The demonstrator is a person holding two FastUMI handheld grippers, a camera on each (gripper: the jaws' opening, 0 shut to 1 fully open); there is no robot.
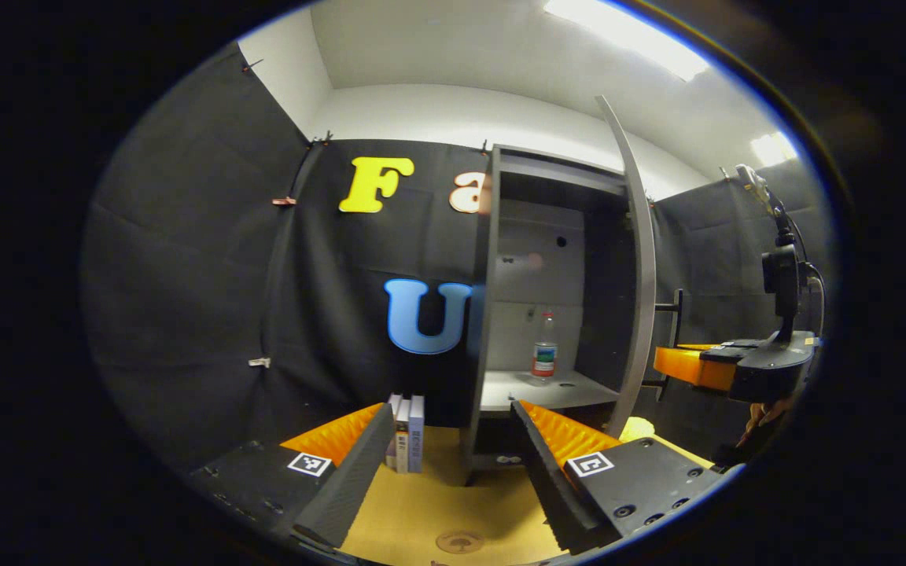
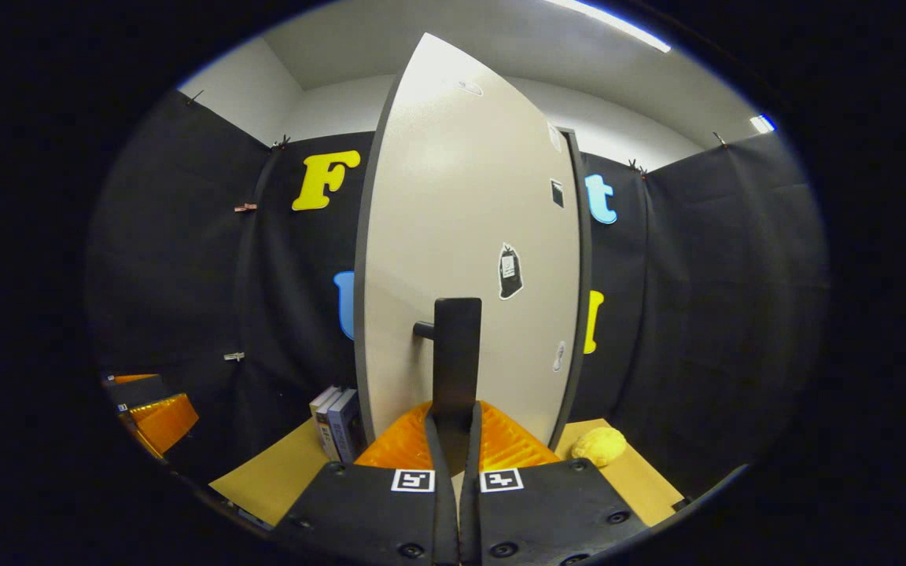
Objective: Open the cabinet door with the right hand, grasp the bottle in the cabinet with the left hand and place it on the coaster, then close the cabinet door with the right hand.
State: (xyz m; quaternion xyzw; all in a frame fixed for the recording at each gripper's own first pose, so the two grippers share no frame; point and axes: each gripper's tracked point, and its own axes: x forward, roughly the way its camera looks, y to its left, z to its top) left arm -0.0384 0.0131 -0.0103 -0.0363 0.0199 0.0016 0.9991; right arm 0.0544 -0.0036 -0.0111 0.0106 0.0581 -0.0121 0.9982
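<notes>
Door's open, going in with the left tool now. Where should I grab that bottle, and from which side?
Grip the bottle around its body at the label band, coming straight in from the cabinet's open front. It stands upright and alone on the shelf, and the door flanks its right, so the front looks clearest.

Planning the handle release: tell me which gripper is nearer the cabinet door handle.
Right. The right gripper has its fingers closed on the black door handle; the left gripper is open, off to the side, facing the bottle inside the cabinet.
</notes>
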